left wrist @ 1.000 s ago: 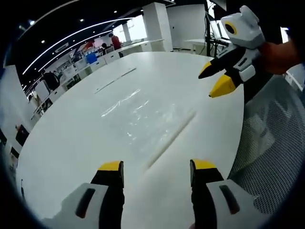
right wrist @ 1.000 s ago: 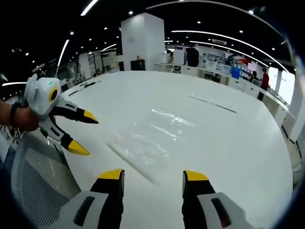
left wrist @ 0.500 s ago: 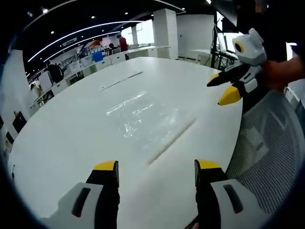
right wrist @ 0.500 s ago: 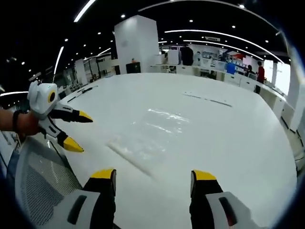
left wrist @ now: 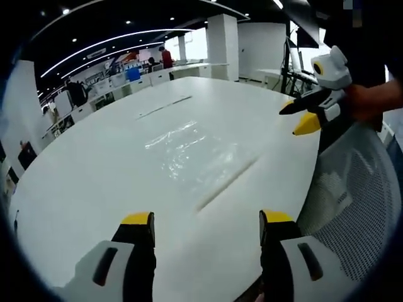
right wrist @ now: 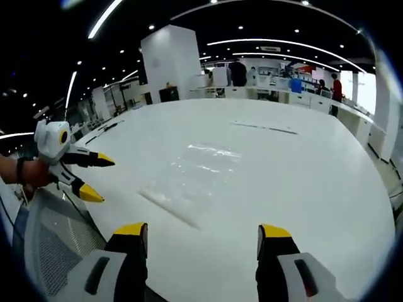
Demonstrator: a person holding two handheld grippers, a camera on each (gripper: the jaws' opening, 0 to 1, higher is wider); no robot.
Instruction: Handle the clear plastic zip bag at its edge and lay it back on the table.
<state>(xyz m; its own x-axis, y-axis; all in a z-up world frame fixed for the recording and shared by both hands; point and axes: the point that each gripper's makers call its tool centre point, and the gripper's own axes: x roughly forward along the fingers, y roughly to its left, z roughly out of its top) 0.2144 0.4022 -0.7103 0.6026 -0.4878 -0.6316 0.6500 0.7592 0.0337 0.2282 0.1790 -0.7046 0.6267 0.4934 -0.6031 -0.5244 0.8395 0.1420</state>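
Observation:
The clear plastic zip bag (left wrist: 195, 160) lies flat on the white table (left wrist: 94, 189), its zip edge nearest me. In the right gripper view the same bag (right wrist: 189, 179) rests flat in mid-table. My left gripper (left wrist: 206, 219) hovers open over the table's near edge, short of the bag, with nothing between its fingers. It also comes in at the left of the right gripper view as the left gripper (right wrist: 91, 177), open. My right gripper (right wrist: 203, 230) is open and empty, short of the bag. The right gripper (left wrist: 299, 119) appears at the upper right, open, held by a hand.
A grey mesh chair back (left wrist: 352, 207) stands at the table's near edge; the chair back (right wrist: 47, 245) is also at lower left. A thin dark strip (left wrist: 165, 106) lies on the far part of the table. Desks and people are in the far background.
Both cameras have pulled back and up from the table, so the bag looks smaller and farther. The bag itself has not moved. Both grippers stay open.

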